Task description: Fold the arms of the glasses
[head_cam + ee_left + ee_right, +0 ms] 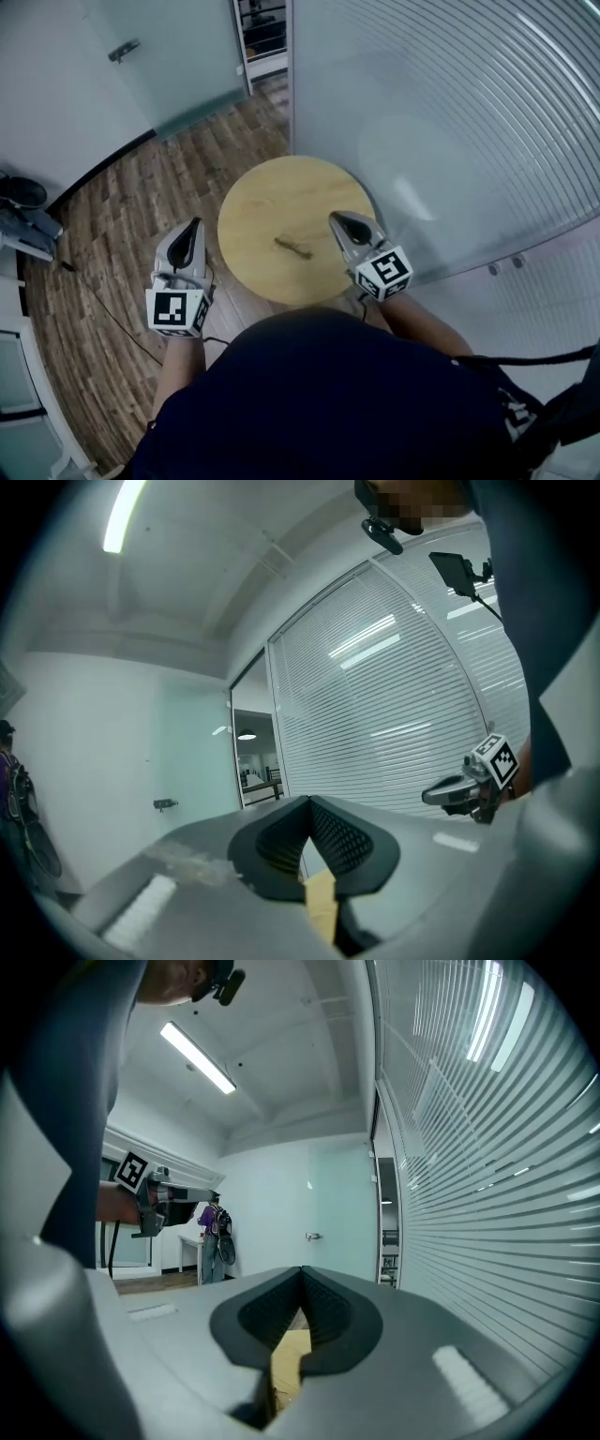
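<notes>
A pair of brownish glasses (293, 247) lies near the middle of the round wooden table (272, 192), too small to tell how its arms stand. My left gripper (195, 226) hovers off the table's left edge, shut and empty. My right gripper (337, 219) is over the table's right part, just right of the glasses, also shut on nothing. In the left gripper view the jaws (306, 801) meet at their tips, and the right gripper (469, 786) shows beyond them. The right gripper view shows its jaws (301, 1270) closed, with the left gripper (155, 1194) at the left. Neither gripper view shows the glasses.
A curved glass wall with blinds (450, 122) stands close behind and right of the table. A frosted glass door (159, 56) is at the back left. A cable (103, 309) runs over the wood floor. A person with a backpack (217, 1232) stands far off.
</notes>
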### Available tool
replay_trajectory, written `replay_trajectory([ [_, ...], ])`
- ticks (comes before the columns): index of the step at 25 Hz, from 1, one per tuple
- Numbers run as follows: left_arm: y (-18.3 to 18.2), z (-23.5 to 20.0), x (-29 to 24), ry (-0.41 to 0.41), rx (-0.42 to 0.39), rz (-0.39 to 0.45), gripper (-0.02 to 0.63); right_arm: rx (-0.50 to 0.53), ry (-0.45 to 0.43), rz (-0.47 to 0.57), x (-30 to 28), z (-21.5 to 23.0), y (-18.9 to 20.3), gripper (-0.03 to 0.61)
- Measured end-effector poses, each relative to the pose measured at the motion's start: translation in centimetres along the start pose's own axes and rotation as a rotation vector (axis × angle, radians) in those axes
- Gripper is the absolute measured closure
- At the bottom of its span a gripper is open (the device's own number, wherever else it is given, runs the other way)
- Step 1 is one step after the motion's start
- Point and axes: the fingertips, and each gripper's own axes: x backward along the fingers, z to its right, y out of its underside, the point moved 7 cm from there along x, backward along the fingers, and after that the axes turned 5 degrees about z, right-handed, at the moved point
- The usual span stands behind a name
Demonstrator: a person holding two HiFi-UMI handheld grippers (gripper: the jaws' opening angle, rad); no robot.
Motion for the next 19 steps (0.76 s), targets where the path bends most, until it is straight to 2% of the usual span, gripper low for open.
replay_trajectory([
  [5, -0.2, -2.9, 0.6, -0.012, -0.005, -0.008, 0.611, -0.018, 0.031, 0.006, -1.7, -0.7, -0.6, 0.569],
  [13, 3.0, -5.2, 0.8, -0.038, 0.017, -0.013, 0.611, -0.023, 0.053, -0.008, -3.8, -0.4, 1.7, 0.569],
  [19, -0.2, -7.8, 1.5, -0.031, 0.027, 0.006, 0.611, 0.002, 0.066, -0.016, -4.2, -2.0, -2.6, 0.569],
])
